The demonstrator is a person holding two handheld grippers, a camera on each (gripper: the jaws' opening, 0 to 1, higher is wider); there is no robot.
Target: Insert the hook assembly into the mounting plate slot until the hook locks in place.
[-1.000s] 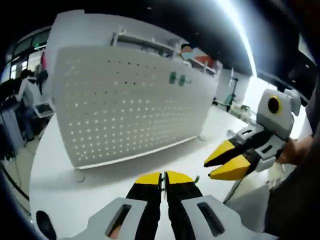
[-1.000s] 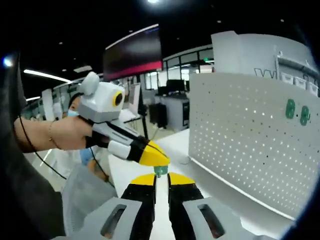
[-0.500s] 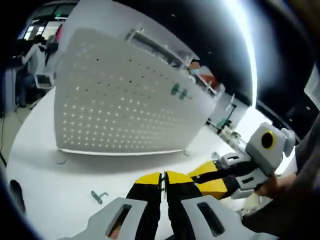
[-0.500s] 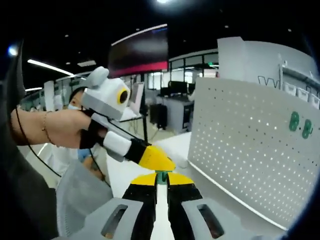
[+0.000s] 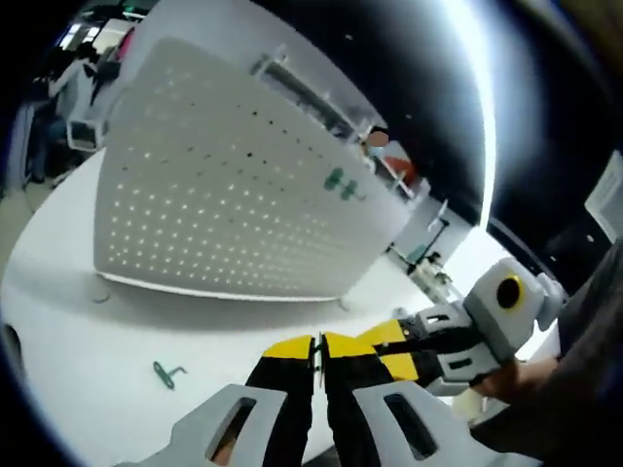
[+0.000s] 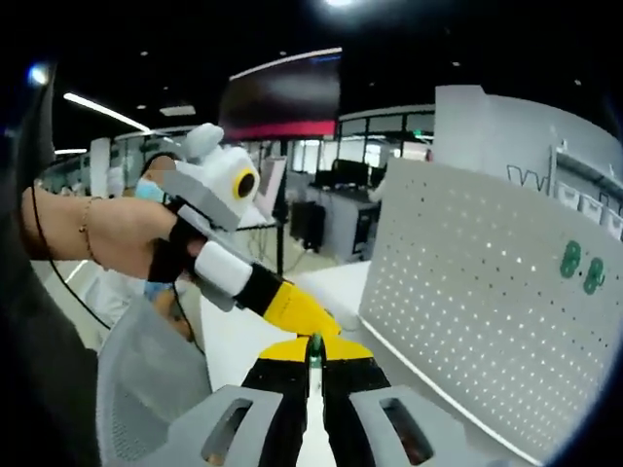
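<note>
Since 1 s ago the right yellow-tipped grey gripper (image 5: pixel 404 352) has swung in from well off to the side and now sits just beside the left yellow-tipped grey gripper (image 5: pixel 317 342); in the left gripper view its tips go behind the left's, so contact there can't be judged. In the right gripper view the left gripper (image 6: pixel 326 324) slants down from the left with its tip right at the right gripper (image 6: pixel 313 346).

Tongs: the left's look pressed together, w/ a thin pale sliver between the tips, too small to ID. The right's are nipped on a small green hook piece (image 6: pixel 314 342).

Likely meaning: both tools are meeting over that piece, i.e. a handover or regrip before it goes to the white perforated mounting board (image 5: pixel 224 204). Nothing is near a slot yet, so insertion hasn't started.

Counts:
- Grippers: 2.
- Perforated boards: 1, upright on the white desk (image 5: pixel 88 341), toward its far edge.
- Green hooks already on the board (image 5: pixel 340 183): 2, side by side near its upper right.
- Loose green hook lying on the desk (image 5: pixel 167 373): 1, near the front-left, apart from the board's foot.
- Hook piece in the right tongs: 1.
</note>
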